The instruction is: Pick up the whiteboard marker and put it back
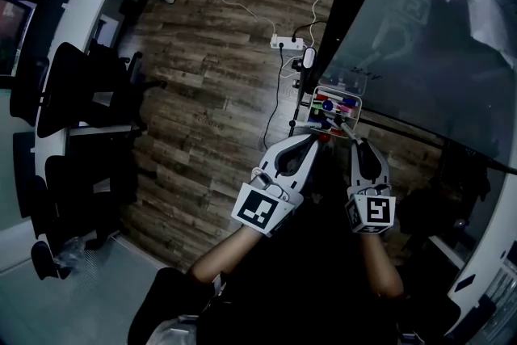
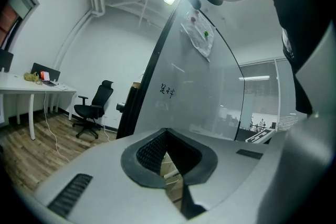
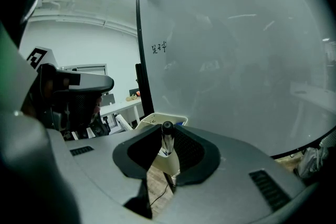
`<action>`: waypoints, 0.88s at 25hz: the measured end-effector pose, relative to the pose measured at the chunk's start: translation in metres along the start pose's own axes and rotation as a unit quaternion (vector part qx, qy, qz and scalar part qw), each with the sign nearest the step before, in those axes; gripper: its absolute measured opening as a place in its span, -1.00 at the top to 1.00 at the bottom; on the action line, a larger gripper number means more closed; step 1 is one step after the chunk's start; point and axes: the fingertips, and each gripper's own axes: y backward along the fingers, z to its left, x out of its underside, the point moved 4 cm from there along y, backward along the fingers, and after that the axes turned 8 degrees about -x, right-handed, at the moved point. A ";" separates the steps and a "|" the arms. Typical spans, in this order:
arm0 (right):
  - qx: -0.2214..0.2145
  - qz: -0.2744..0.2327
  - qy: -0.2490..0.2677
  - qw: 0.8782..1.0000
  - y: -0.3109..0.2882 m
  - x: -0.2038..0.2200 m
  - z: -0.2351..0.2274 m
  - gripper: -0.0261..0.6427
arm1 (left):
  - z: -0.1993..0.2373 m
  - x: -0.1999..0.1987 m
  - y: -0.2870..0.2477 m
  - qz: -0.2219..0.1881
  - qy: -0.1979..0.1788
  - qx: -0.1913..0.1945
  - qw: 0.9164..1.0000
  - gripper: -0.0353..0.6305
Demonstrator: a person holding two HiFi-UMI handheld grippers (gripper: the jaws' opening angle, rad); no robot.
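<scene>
A whiteboard marker (image 3: 167, 140) with a black cap stands upright between the jaws of my right gripper (image 3: 167, 136), which is shut on it. In the head view the marker (image 1: 347, 128) sticks out of the right gripper (image 1: 354, 140) just at the near edge of a white marker tray (image 1: 317, 92), which hangs by the whiteboard (image 1: 420, 28) and holds several coloured markers. The tray (image 3: 152, 120) shows right behind the held marker. My left gripper (image 1: 315, 138) hovers beside it on the left, tips together with nothing in them. Its jaws (image 2: 167, 131) meet at the tip.
A white power strip (image 1: 288, 43) and cables lie on the wooden floor beyond the tray. Black office chairs (image 1: 73, 93) and a white desk (image 1: 77, 0) line the left side. Another chair (image 2: 94, 107) stands near the whiteboard's dark frame (image 2: 137, 102).
</scene>
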 end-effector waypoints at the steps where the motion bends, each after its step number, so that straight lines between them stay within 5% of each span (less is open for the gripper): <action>1: 0.000 0.001 -0.001 1.000 0.000 0.002 -0.001 0.68 | 0.001 0.000 0.000 0.000 0.001 0.000 1.000 0.87; 22: -0.013 0.008 -0.002 1.000 -0.007 0.003 0.000 0.67 | 0.007 0.000 -0.006 0.006 0.000 -0.003 1.000 0.87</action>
